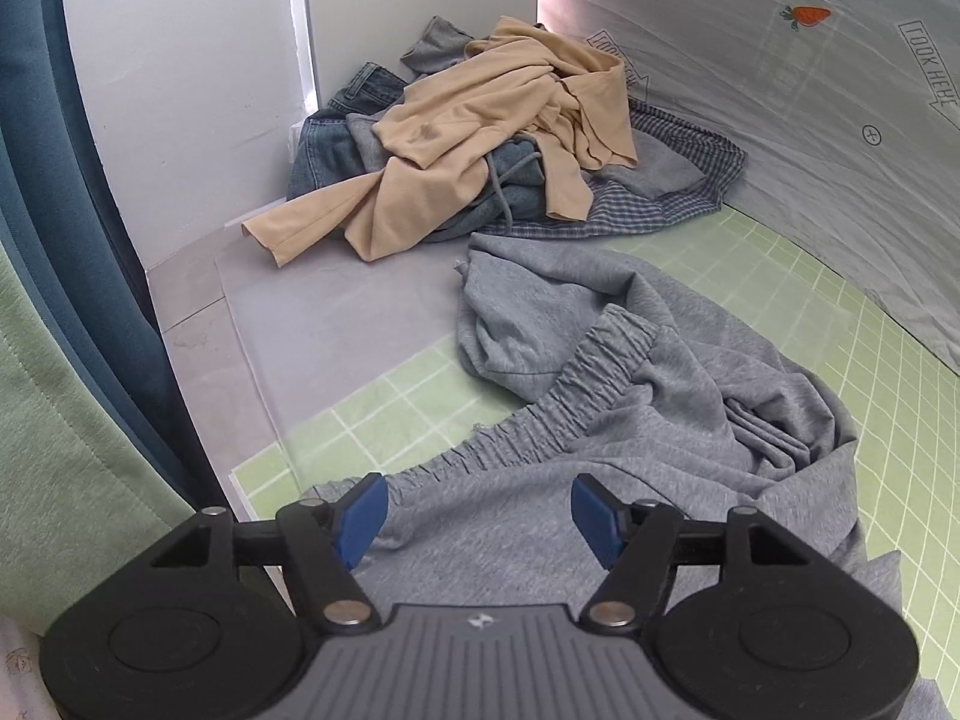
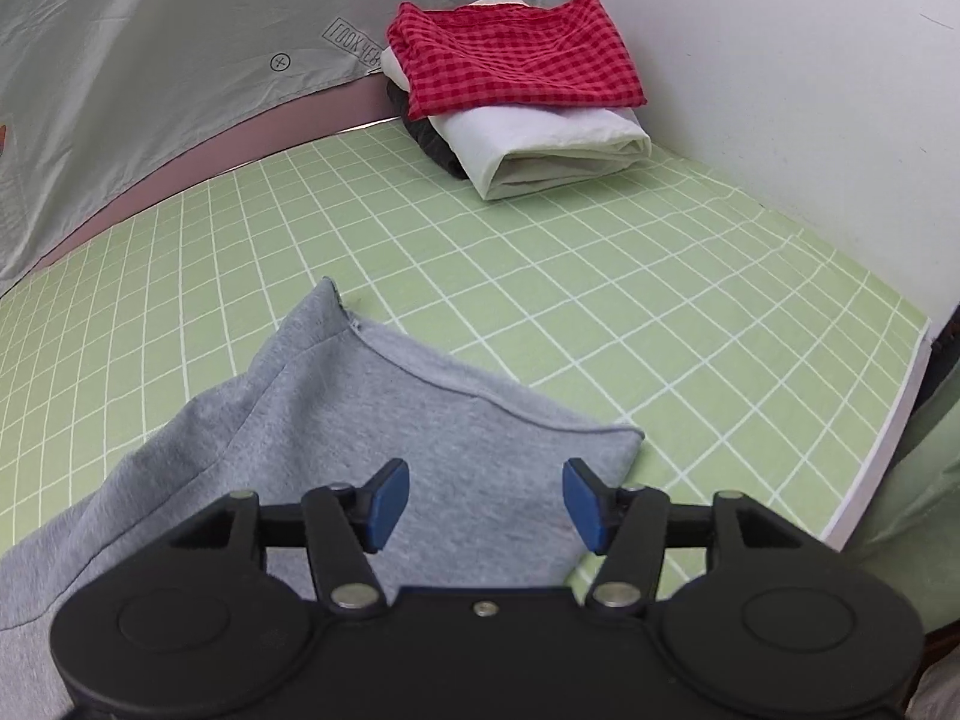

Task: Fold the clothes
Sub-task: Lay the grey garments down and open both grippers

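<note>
My left gripper [image 1: 477, 513] stands released over the elastic waistband [image 1: 576, 378] of the grey sweatpants [image 1: 690, 396], spread on the green grid mat [image 1: 372, 414]. My right gripper [image 2: 486, 504], jaws parted too, hangs over the leg hem [image 2: 456, 384]. I judge a fold is just laid; next I need fresh grips for folding again.

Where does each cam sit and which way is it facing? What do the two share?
Left wrist: behind the open left tool, looking down over the grey pants toward the unfolded pile.
Right wrist: behind the open right tool, facing the folded stack.
Shared: grey pants, green grid mat.
</note>
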A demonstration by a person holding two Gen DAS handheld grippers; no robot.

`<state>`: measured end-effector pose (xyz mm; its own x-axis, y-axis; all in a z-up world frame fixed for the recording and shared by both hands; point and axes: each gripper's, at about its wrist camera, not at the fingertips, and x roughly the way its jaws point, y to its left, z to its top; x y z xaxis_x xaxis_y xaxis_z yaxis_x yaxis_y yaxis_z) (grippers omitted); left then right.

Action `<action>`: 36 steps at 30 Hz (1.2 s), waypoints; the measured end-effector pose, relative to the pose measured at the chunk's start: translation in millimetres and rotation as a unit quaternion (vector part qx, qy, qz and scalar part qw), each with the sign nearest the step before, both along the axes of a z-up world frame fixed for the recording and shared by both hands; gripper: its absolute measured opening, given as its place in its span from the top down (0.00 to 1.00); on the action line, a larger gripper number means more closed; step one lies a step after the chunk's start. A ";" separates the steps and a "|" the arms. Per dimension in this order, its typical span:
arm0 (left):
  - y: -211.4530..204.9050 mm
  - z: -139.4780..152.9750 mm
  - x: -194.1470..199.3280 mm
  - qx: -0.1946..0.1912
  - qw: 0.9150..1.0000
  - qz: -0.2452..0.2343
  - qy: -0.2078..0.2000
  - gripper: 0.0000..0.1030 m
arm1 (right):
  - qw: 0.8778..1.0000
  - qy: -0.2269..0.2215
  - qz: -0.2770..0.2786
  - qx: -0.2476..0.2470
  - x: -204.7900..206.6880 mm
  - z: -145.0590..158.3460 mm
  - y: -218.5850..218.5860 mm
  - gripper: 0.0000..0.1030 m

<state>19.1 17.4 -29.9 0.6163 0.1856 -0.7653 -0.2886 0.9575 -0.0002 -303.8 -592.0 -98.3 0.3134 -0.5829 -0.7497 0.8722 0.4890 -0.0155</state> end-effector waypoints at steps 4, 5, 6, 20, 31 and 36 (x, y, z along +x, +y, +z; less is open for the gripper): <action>-15.2 -0.5 -11.5 0.001 1.000 0.003 0.005 0.33 | 1.000 0.011 0.018 0.002 14.1 -12.1 -26.6 0.31; -18.9 -0.5 -14.4 0.002 1.000 0.003 0.006 0.33 | 1.000 0.015 0.025 0.001 17.5 -15.3 -32.2 0.29; -23.2 -0.6 -17.2 0.003 1.000 0.003 0.006 0.32 | 0.999 0.020 0.032 0.001 21.0 -18.6 -37.6 0.25; -99.0 -6.9 -36.8 0.005 1.000 -0.025 0.018 0.32 | 0.992 -0.004 0.118 0.041 16.2 -37.9 -82.8 0.97; -108.9 -14.4 -46.1 0.005 0.998 -0.039 0.043 0.32 | 0.999 0.051 -0.010 0.014 -37.8 -48.4 -129.0 0.82; -88.2 -11.9 -32.3 0.006 0.998 -0.037 0.048 0.29 | 0.997 0.076 0.001 -0.034 -14.0 -29.6 -105.0 0.41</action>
<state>-13.2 -70.8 -41.9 0.5532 0.1510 -0.8192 -0.2146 0.9761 0.0350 -317.8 -697.0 -127.9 0.2006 -0.6333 -0.7475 0.8560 0.4844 -0.1807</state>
